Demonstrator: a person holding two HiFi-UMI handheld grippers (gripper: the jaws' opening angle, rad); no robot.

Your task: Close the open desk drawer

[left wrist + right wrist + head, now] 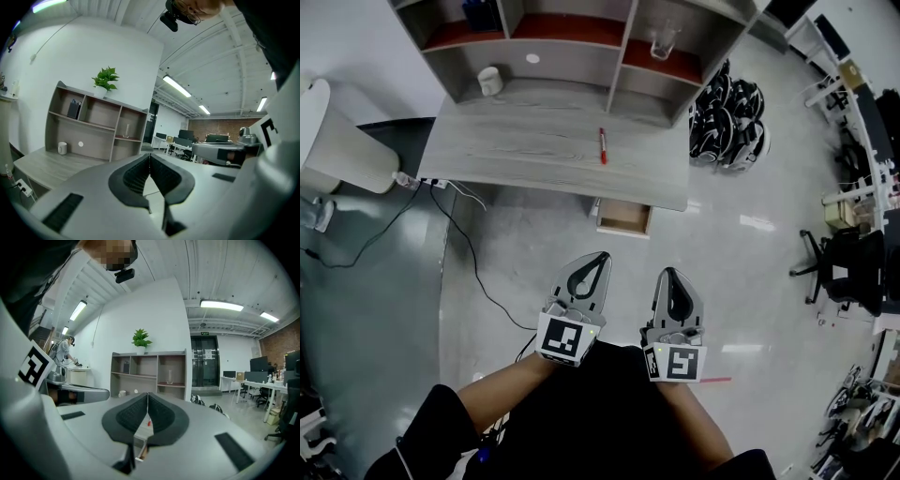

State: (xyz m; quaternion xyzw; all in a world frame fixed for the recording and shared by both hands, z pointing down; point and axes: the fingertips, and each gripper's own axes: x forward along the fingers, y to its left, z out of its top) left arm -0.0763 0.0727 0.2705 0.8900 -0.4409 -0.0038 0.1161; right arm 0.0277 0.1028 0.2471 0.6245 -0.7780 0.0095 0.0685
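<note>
Grey shelf unit (562, 66) at far side. White mug (490, 81) on its lower tier, left end; small white disc (532, 58) just right of it. Clear glass (663, 41) upright in right-hand bay. Potted plant (105, 80) on top of unit. Red pen (603, 146) lies nearer than the shelves, well apart from mug. Heap of black gear (727, 112) on floor, right. Black cable (469, 258) trails over floor, left. Black office chair (839, 272) far right.

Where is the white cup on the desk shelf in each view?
Head view: white cup upper left, in the shelf unit's lower left bay.
Left gripper view: white cup far left, same bay.
Right gripper view: white cup left of centre, same bay.
Shared landmark: the shelf unit.
</note>
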